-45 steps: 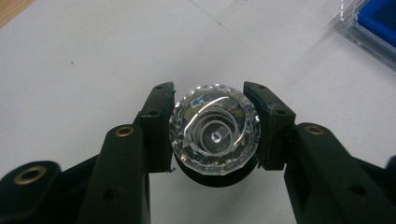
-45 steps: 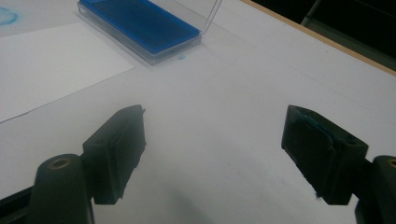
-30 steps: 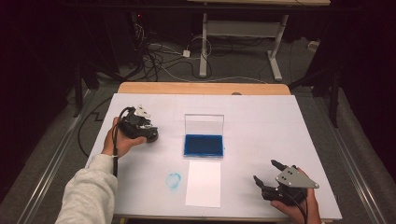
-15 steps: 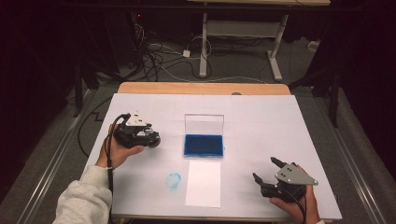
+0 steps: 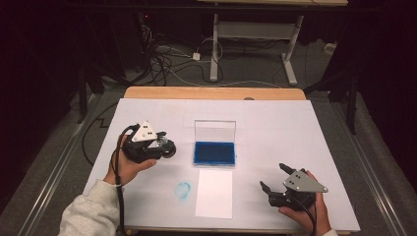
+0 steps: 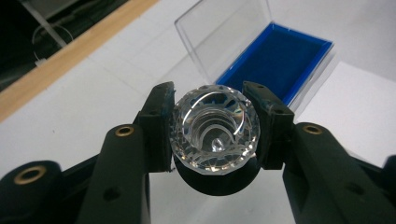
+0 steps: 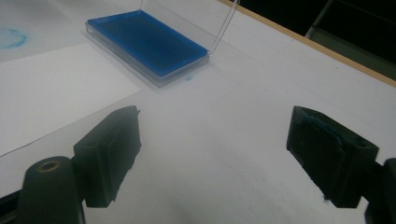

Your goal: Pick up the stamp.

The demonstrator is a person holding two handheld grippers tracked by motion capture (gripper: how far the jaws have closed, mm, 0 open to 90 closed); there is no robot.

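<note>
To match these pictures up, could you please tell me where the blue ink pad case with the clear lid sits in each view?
High view: blue ink pad case at table centre.
Left gripper view: upper right, behind the clamped faceted glass piece.
Right gripper view: upper left.
Shared landmark: white sheet beside it.

Clear faceted round stamp (image 6: 215, 135), perhaps glass, clamped upright between black jaws.

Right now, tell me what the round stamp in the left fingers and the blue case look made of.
Stamp: clear, glossy acrylic or glass, judging by its see-through faceted rim and bright glints. Case: thin clear hard plastic with an upright see-through lid; the blue pad inside looks matte, likely felt or foam.
</note>
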